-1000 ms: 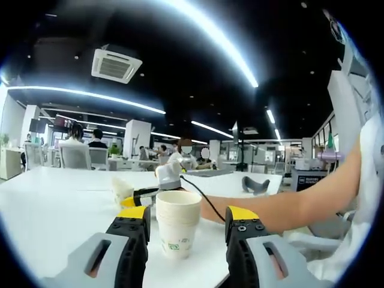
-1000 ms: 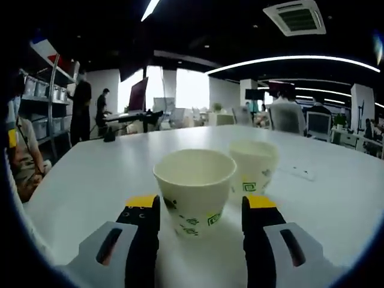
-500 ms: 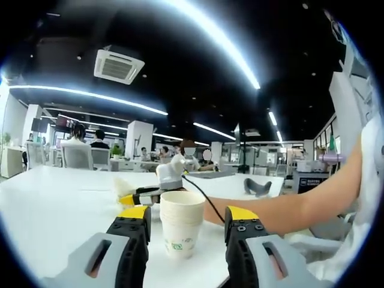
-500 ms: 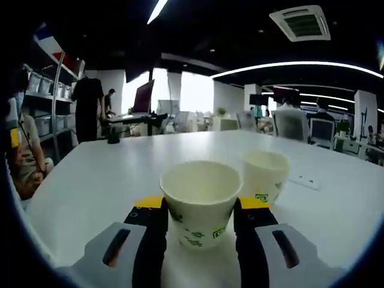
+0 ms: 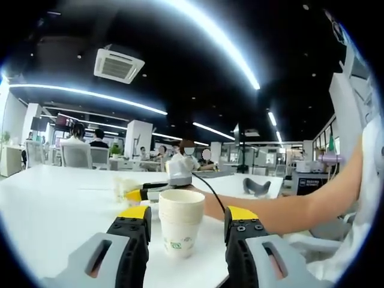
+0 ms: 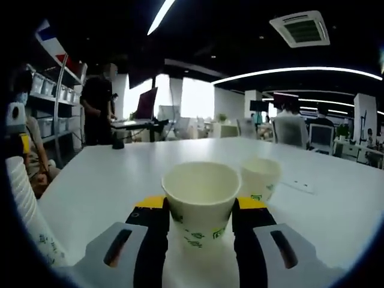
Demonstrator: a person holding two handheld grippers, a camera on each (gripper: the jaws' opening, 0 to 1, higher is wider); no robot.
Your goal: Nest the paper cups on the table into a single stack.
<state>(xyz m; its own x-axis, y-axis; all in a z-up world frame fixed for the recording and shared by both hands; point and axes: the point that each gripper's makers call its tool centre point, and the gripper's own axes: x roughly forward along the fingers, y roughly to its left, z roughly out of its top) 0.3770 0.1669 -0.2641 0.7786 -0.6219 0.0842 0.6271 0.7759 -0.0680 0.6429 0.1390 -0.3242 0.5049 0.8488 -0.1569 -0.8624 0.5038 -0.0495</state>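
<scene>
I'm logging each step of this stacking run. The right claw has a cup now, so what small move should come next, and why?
Probably carry the gripped cup over to the stack of cups standing between the left claw's open jaws. The right claw is shut on it, and another cup on the table is not yet nested.

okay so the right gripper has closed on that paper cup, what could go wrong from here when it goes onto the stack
1. The right gripper pinches the thin-walled paper cup at its sides; squeezed out of round, it may not nest.
2. A second cup stands just behind it and could be knocked over as the held cup moves away.
3. The stack of cups stands free between the open jaws of the left gripper; pressing a cup onto it unsteadied might tip it.
</scene>
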